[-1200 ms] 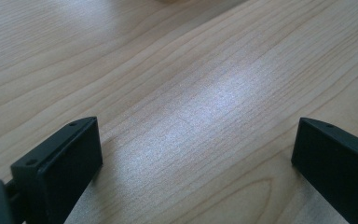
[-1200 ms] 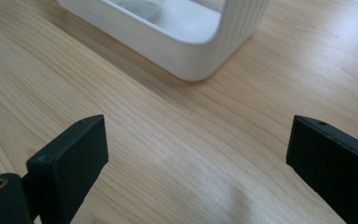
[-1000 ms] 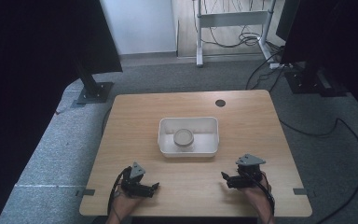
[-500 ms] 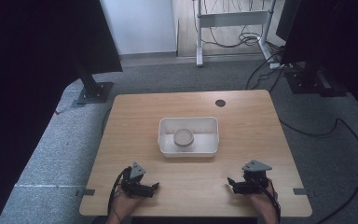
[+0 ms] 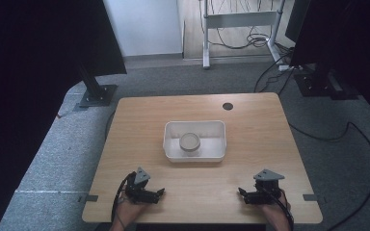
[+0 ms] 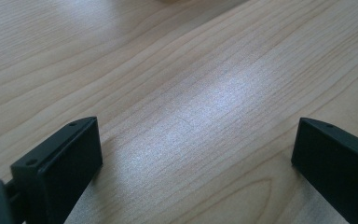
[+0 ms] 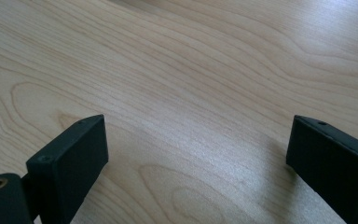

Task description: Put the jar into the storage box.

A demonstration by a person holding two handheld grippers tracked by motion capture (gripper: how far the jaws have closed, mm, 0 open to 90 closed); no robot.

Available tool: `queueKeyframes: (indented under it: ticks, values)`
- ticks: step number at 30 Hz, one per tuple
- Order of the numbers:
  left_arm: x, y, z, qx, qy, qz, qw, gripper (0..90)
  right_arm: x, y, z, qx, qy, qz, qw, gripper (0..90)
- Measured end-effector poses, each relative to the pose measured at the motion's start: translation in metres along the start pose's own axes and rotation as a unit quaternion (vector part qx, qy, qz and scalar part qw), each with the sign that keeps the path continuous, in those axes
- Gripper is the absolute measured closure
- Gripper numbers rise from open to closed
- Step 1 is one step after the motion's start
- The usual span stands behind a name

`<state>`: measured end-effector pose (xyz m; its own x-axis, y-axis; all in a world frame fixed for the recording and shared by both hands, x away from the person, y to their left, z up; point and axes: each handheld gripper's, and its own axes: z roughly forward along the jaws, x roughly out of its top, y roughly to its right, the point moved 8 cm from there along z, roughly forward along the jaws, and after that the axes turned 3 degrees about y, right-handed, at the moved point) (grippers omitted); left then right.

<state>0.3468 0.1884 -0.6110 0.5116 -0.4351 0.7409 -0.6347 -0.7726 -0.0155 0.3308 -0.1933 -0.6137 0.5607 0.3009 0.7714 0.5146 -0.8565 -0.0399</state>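
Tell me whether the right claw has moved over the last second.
Yes. The right claw has slid outward and back toward the table's near edge, farther from the white tray.

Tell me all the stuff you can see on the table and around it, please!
table: 1, light wood, middle of the high view
bin: 1, white, rectangular, at the table's centre
round container: 1, pale with a beige top, inside the bin
cable hole: 1, dark, round, near the table's far edge
carpet: grey, all round the table
dark stands: 2, black, on the floor at far left and far right
white desk frame: 1, on the floor beyond the table, with loose cables by it
left gripper: 1, black with a grey plate, at the near edge of the table, jaws wide apart over bare wood
right gripper: 1, black with a grey plate, at the near edge of the table, jaws wide apart over bare wood
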Motion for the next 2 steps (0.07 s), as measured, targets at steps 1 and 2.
queueKeyframes:
  ticks: [1,2]
  values:
    - [0.0000,0.0000,0.0000,0.000,0.000,0.000,1.0000,1.2,0.0000,0.0000,0.0000,0.000,0.000,0.000,1.0000,5.3]
    - [0.0000,0.0000,0.0000,0.000,0.000,0.000,1.0000,1.2,-0.0006,0.0005,-0.0003,0.000,-0.002,0.002,1.0000,5.4]
